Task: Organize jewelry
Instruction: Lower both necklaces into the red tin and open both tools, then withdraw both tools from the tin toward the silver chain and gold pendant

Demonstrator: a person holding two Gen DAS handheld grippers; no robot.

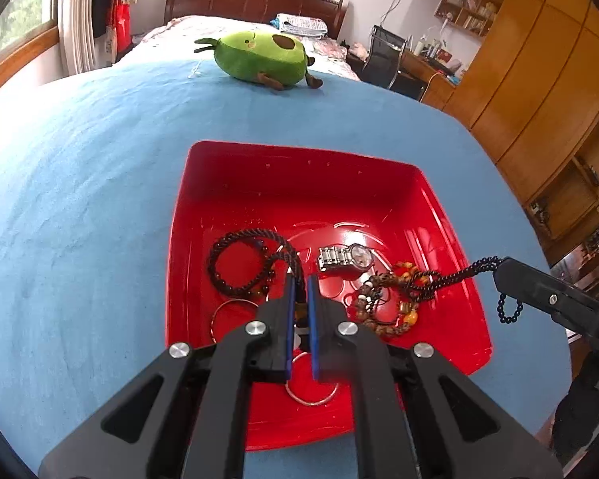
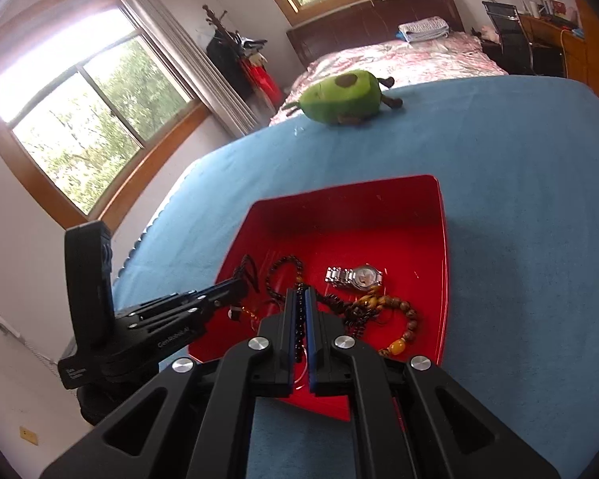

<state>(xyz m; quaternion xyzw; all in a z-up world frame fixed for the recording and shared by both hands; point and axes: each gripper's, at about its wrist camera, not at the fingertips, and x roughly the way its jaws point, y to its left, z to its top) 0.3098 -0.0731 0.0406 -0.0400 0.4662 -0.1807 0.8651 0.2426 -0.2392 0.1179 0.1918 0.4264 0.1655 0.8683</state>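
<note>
A red tray (image 1: 299,175) on the blue cloth holds a silver watch (image 1: 345,257), a dark braided cord necklace (image 1: 239,263), brown bead bracelets (image 1: 387,303) and silver bangles (image 1: 311,393). My left gripper (image 1: 300,283) is shut on the dark cord necklace over the tray's near side. My right gripper (image 2: 301,299) is shut on a black bead strand (image 2: 298,327); in the left wrist view that strand (image 1: 459,275) stretches from the right gripper (image 1: 503,269) down to the bracelets. The watch (image 2: 355,277) and bracelets (image 2: 395,319) also show in the right wrist view, inside the tray (image 2: 439,239).
A green avocado plush toy (image 1: 259,58) lies at the far edge of the blue cloth (image 1: 80,199). A bed (image 1: 219,28), desk and chair (image 1: 391,60), and wooden cabinets (image 1: 539,80) stand beyond. The left gripper's body (image 2: 139,319) shows left of the tray.
</note>
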